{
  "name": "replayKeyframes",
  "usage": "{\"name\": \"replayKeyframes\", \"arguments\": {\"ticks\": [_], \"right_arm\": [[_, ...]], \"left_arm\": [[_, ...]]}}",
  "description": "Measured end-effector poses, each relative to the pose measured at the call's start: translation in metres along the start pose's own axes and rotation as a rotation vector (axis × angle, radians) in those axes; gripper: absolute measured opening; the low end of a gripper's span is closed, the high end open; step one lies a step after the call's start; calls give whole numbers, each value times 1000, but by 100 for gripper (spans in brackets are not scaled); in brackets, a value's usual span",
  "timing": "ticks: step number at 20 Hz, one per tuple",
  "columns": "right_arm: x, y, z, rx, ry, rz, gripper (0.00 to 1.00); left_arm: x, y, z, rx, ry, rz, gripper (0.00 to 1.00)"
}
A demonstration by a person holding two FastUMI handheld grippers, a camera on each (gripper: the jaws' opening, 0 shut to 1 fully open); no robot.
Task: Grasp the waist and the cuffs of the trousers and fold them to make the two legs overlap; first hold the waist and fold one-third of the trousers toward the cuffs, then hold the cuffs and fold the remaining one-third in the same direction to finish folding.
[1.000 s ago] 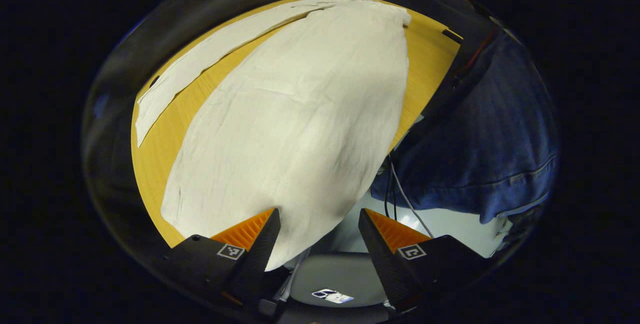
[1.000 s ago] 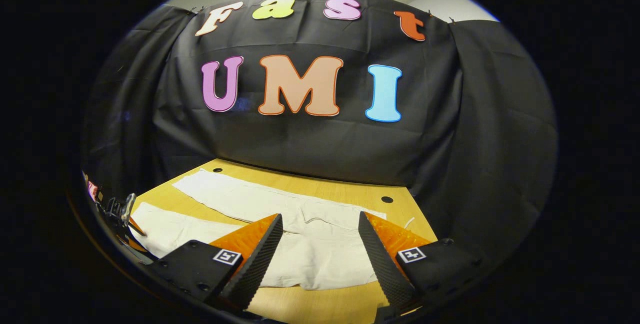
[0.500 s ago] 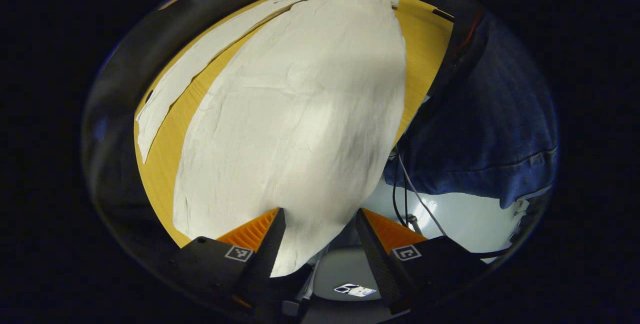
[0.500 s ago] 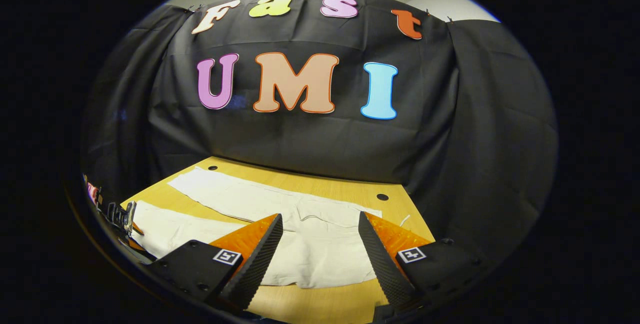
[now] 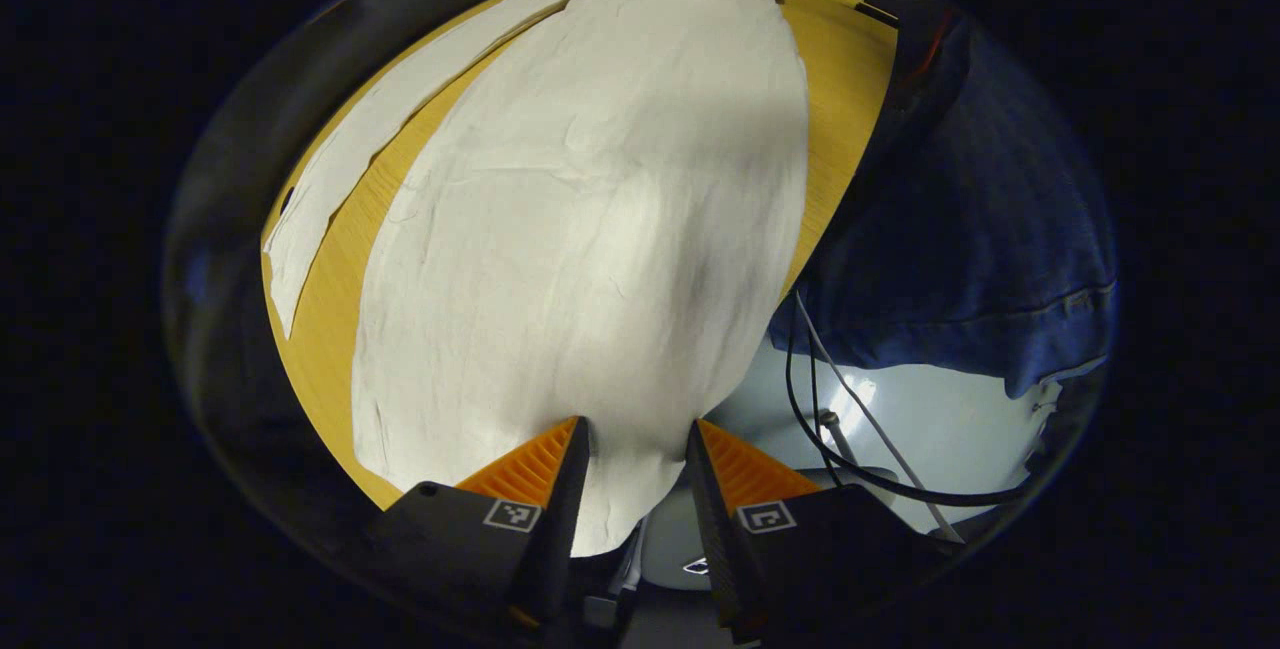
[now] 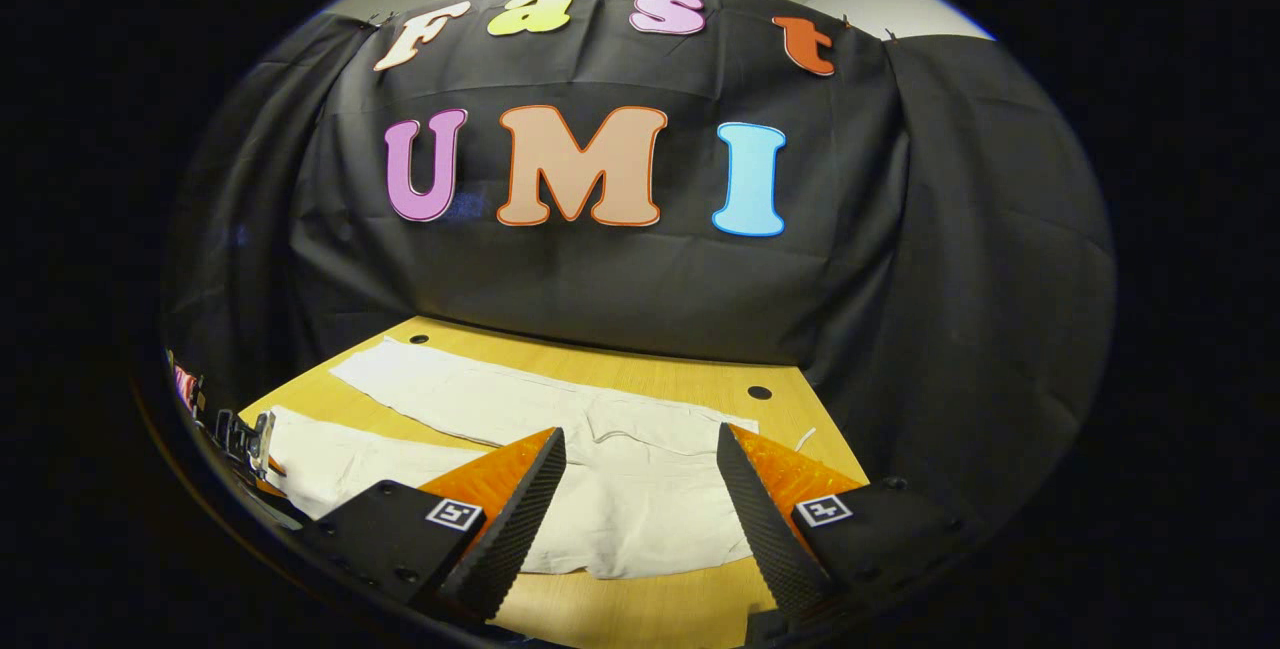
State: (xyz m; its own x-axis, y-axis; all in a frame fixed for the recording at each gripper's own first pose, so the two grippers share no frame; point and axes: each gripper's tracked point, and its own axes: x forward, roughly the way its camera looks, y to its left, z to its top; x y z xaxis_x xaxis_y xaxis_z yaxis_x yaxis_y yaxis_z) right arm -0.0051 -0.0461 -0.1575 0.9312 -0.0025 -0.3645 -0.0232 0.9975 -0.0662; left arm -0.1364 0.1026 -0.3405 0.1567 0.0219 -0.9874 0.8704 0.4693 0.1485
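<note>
**Cuff grip not yet secured; near leg could slip or drag**

The white trousers point(image 6: 560, 449) lie spread flat on the wooden counter point(image 6: 640, 609), legs parted in a V: the far leg point(image 6: 450, 394) runs along the counter's back edge, the near leg point(image 5: 590, 229) along its front edge, and the waist point(image 6: 680, 489) sits toward the right end. In the left gripper view the near leg's cuff end point(image 5: 620, 489) overhangs the counter's front edge and lies between the fingers of the left tongs point(image 5: 628, 489). Those fingers stand narrowly apart with cloth in the gap; whether both press on it cannot be told. The right tongs point(image 6: 640, 499) hang wide apart above the waist, touching nothing.

Risks, as I judge them:
- If the left tongs lift before closing fully, the cuff may slide out and drop off the counter's edge.
- A pinch on a single layer would let the lower layer trail, so the legs overlap crookedly.
- With the waist unheld, pulling the cuff could drag the whole garment across the counter rather than fold it.
- A dark cable point(image 5: 850, 469) loops just beside the left tongs, below the counter's edge near a person's denim-clad leg point(image 5: 980, 269); a sweep could snag it.
</note>
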Motion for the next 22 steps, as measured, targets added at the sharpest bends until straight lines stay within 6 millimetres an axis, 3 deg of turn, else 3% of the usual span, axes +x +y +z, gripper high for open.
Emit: {"name": "replayKeyframes", "arguments": {"ticks": [5, 6, 7, 9, 15, 18, 22], "right_arm": [[1, -2, -6, 1, 10, 4, 98], [2, -2, -7, 0, 12, 5, 98], [2, -3, -8, -2, 15, 7, 98], [3, -4, -9, -7, 19, 10, 98], [12, -10, -26, -101, 71, 67, 99], [23, -13, -61, -250, 169, 160, 98], [42, -10, -123, -449, 343, 340, 98]], "left_arm": [[-3, -8, -1, -19, 16, -56, 30], [-4, -8, 1, -35, 12, -61, 14], [-3, -8, -1, -42, 14, -64, 7], [-3, -8, 0, -57, 19, -69, 0], [-4, -2, 2, -128, 45, -138, 0], [-3, 13, 1, -81, 63, -94, 0], [0, 30, 4, -73, 71, -69, 0]]}}
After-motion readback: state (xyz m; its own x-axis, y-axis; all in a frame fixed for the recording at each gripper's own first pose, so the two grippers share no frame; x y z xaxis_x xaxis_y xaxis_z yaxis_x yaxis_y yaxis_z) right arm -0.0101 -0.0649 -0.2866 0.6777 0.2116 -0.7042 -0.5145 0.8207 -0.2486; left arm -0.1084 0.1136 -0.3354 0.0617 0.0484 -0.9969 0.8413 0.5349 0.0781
